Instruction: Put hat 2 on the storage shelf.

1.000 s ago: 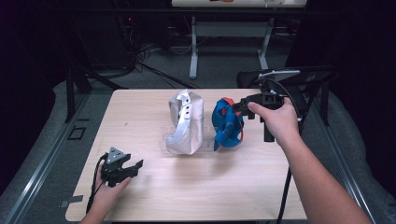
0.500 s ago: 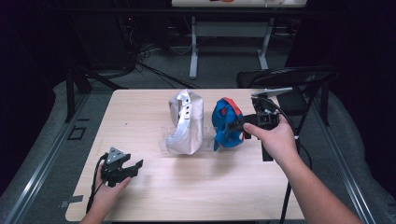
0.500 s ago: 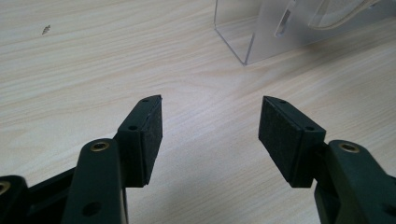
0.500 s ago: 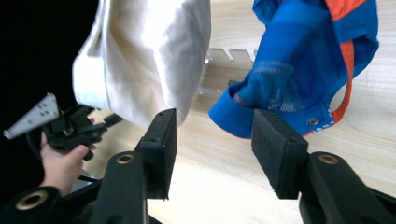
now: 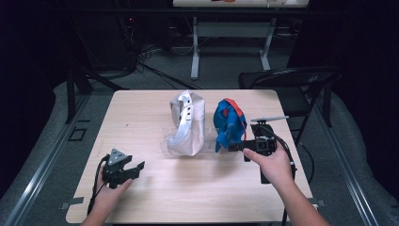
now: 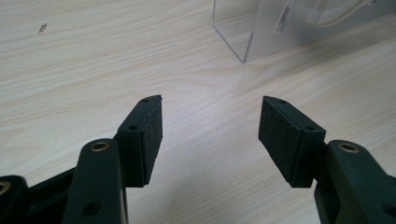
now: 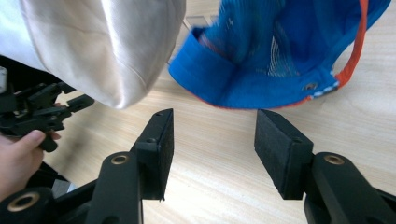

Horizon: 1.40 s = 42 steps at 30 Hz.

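Beside the blue cap (image 5: 229, 123), right tongs (image 5: 236, 147) level, jaws just spread, empty.

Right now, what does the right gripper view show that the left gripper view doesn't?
Right gripper view alone: the blue cap with its orange trim, the white cap, and farther off the left tongs in a hand. Its own right tongs have just been opening, with nothing between them.

Left gripper view alone: the corner of a clear stand and a small speck on the wood.

Both: open black pads over the pale wooden table.
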Motion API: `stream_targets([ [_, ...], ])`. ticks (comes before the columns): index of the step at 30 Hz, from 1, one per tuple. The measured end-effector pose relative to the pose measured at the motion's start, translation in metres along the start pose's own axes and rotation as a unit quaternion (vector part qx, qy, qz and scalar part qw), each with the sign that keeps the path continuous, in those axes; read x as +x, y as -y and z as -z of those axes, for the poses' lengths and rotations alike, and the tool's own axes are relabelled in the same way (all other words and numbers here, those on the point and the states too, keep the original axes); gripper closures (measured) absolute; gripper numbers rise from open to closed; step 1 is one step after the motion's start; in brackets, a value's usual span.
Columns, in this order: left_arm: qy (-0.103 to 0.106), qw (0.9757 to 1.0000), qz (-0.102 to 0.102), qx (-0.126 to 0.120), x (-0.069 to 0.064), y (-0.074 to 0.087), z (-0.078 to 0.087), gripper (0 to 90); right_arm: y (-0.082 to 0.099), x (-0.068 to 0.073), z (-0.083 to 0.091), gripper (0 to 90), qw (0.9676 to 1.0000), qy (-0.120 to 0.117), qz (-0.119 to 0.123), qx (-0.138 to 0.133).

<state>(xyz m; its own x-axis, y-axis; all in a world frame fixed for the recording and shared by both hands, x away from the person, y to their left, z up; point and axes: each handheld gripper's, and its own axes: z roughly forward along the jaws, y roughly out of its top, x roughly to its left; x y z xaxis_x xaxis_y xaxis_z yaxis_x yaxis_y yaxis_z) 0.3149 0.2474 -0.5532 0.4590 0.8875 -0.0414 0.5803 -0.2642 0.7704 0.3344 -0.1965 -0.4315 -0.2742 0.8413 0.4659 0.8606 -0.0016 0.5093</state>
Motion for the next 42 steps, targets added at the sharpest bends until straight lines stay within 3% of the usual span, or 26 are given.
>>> stream_targets([
  [1, 0.0, 1.0, 0.0, 0.0, 0.0, 0.0, 0.0, 40.4, 0.01, -0.003, -0.006, 47.7, 1.0, 0.003, 0.002, -0.002],
  [3, 0.0, 1.0, 0.001, -0.001, 0.0, 0.0, 0.0, 40.4, 0.015, -0.004, -0.009, 47.7, 1.0, 0.006, 0.003, -0.006],
  [6, -0.001, 1.0, 0.0, 0.0, 0.0, 0.0, 0.0, 40.4, 0.036, -0.008, -0.02, 47.6, 0.9991, 0.028, 0.024, -0.018],
  [13, -0.002, 1.0, -0.001, 0.0, 0.0, 0.0, -0.001, 40.4, 0.064, -0.015, -0.032, 47.9, 0.9965, 0.048, 0.056, -0.039],
  [20, -0.001, 1.0, -0.005, 0.001, 0.0, 0.0, 0.0, 41.0, 0.084, -0.029, -0.037, 48.8, 0.9967, 0.034, 0.043, -0.059],
  [28, -0.001, 1.0, -0.008, 0.002, -0.001, 0.0, -0.001, 41.3, 0.096, -0.035, -0.043, 48.8, 0.9957, 0.039, 0.042, -0.073],
  [35, 0.001, 0.9999, -0.01, 0.006, -0.002, 0.0, -0.001, 42.1, 0.103, -0.039, -0.04, 51.0, 0.9921, 0.034, 0.037, -0.115],
  [39, 0.002, 0.9999, -0.012, 0.005, -0.005, -0.001, -0.001, 42.7, 0.108, -0.044, -0.041, 51.1, 0.9919, 0.037, 0.027, -0.119],
  [42, 0.005, 0.9998, -0.018, -0.001, -0.009, -0.001, 0.0, 44.2, 0.11, -0.049, -0.041, 51.3, 0.9901, 0.051, 0.026, -0.128],
])
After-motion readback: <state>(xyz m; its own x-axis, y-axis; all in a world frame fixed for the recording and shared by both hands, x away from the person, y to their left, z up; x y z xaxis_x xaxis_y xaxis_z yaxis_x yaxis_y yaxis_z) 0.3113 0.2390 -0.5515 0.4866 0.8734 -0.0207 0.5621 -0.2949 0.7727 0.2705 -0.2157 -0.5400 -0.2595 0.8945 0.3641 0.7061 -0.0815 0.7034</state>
